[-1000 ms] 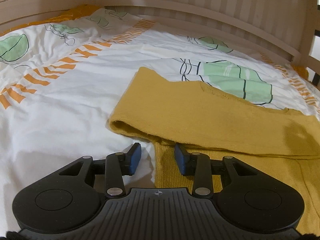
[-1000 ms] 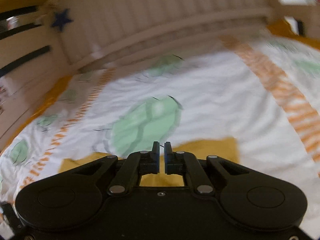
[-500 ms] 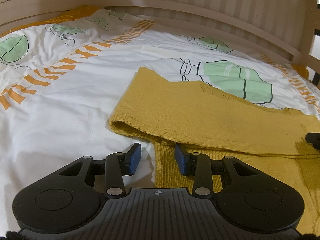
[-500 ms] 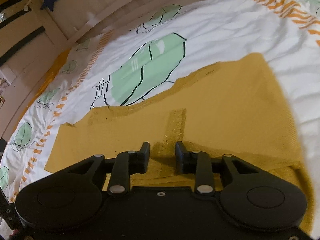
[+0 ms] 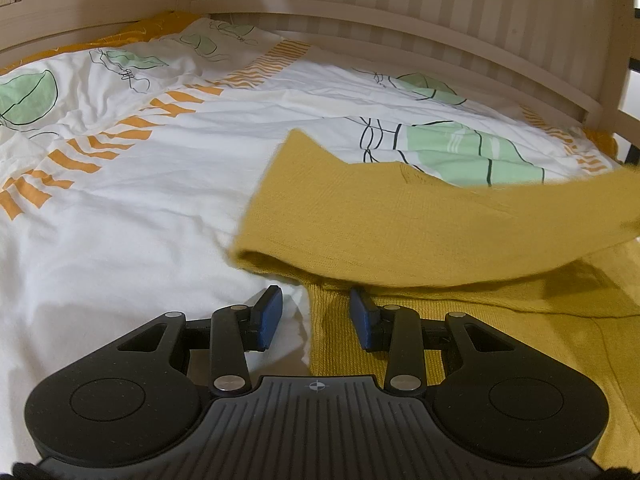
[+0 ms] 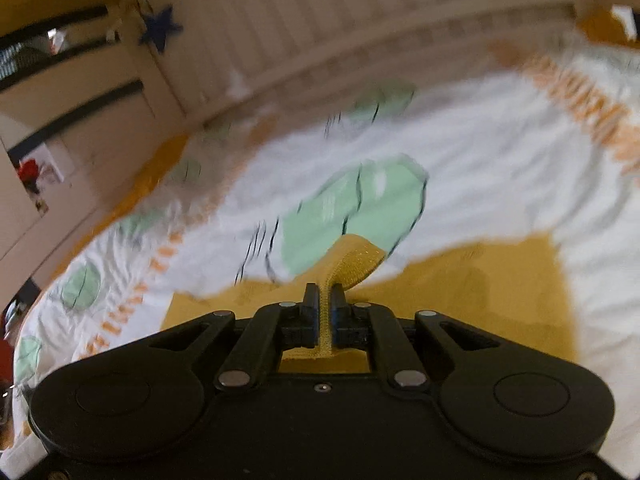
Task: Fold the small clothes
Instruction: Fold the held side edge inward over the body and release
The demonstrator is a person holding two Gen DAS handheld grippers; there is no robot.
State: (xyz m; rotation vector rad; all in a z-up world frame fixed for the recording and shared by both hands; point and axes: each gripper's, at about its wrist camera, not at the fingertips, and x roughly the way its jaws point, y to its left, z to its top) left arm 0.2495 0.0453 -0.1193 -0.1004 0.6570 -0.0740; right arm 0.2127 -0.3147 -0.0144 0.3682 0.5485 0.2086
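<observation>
A mustard-yellow knit garment [image 5: 400, 220] lies on the bed with a sleeve folded across its body. In the left wrist view that sleeve's right end hangs lifted off the bed. My left gripper [image 5: 316, 314] rests low at the garment's near left edge. Its blue pads [image 5: 269, 316] stand apart, with the hem's edge and white sheet between them and no pad pressing. In the blurred right wrist view my right gripper [image 6: 325, 304] is shut on a strip of the yellow garment [image 6: 356, 260], which loops up out of the jaws. The garment's body [image 6: 500, 292] lies below.
The bedsheet [image 5: 140, 200] is white with green leaf prints and orange stripes. A pale slatted wooden bed rail [image 5: 400, 12] runs along the far side. A blue star [image 6: 160, 28] sticks to the bed frame at the upper left of the right wrist view.
My right gripper opened over the garment, then shut on a strip of it and lifted. The sleeve's right end rose off the bed. The left gripper has not moved.
</observation>
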